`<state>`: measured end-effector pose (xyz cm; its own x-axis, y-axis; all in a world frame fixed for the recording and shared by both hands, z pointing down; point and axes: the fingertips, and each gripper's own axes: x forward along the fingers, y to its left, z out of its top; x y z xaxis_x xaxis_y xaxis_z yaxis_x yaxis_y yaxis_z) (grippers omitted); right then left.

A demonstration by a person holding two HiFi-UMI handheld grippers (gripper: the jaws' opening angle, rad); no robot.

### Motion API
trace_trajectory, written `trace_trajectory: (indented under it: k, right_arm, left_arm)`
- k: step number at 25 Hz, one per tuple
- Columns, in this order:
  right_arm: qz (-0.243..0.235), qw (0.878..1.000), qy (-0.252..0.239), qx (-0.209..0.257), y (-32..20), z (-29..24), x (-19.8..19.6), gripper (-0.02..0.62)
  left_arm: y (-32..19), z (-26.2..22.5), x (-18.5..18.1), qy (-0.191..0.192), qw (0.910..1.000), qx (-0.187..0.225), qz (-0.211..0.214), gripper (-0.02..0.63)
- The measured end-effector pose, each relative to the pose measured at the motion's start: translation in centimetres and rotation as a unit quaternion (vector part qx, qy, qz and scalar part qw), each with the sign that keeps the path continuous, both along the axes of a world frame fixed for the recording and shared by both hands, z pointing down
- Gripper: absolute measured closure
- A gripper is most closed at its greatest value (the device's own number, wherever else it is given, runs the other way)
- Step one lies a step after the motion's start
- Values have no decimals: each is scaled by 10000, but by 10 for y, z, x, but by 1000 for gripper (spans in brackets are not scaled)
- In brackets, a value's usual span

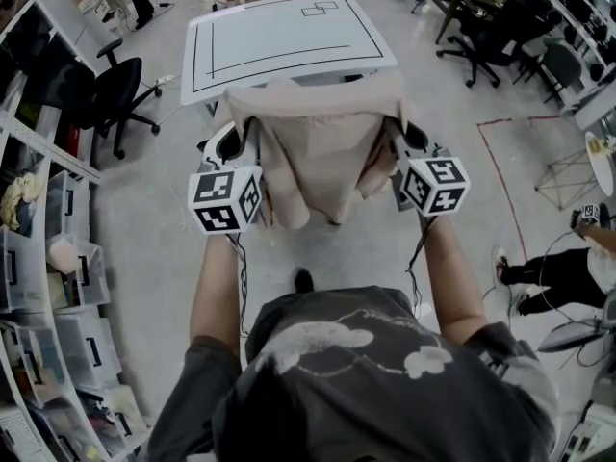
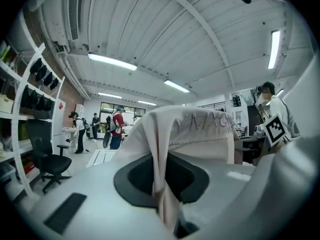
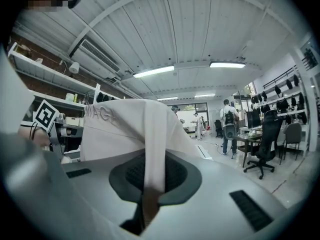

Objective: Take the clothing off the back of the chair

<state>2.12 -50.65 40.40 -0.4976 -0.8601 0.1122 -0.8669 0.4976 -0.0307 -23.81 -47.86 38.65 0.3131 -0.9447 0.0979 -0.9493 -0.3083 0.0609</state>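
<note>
The left gripper [image 1: 231, 141] is holding the left end of the clothing [image 1: 318, 152]. In the left gripper view its jaws [image 2: 167, 206] are standing narrow, pinching a fold of the pale fabric [image 2: 200, 129] that is rising out of the slot and draping off to the right.

The clothing is hanging in the air between the two grippers, just in front of the near edge of the white table [image 1: 289, 37]. Its top edge is forming the long axis, running left to right from one gripper to the other, and the body is sagging down below that line. Each hand is sitting at its own end, so neither is nearer than the other. The fabric is lying inward from both sets of jaws, and the next pull will probably have to be shared evenly.

The right gripper [image 1: 412, 135] is gripping the right end. In the right gripper view its jaws [image 3: 147, 204] are closed tight on a fold of the cloth [image 3: 125, 124].

The head view is giving the whole span and the hanging drape. The gripper views are adding the pinched folds and a band of pale lettering along the top edge. No chair back is showing under the clothing, though the drape may be hiding it, so the clothing is probably already clear.
</note>
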Motion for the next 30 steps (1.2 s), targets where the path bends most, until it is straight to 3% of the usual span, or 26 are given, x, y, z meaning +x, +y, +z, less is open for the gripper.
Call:
trace_trajectory:
  k: [2,10,30]
  right_arm:
    - [4,10000,-13,7,2,-1,1,597]
    - [-57,10000,-49,59,23,-9,13,597]
    - [-372,9991,-112,192,117,-18,47,598]
  left_arm:
    - [4,-2,-2,90,10000,-33,6,598]
    - [37,-16,-5,177,9998,-77,-61,601]
    - [139,-42,21,-109,9988,133,-451,601]
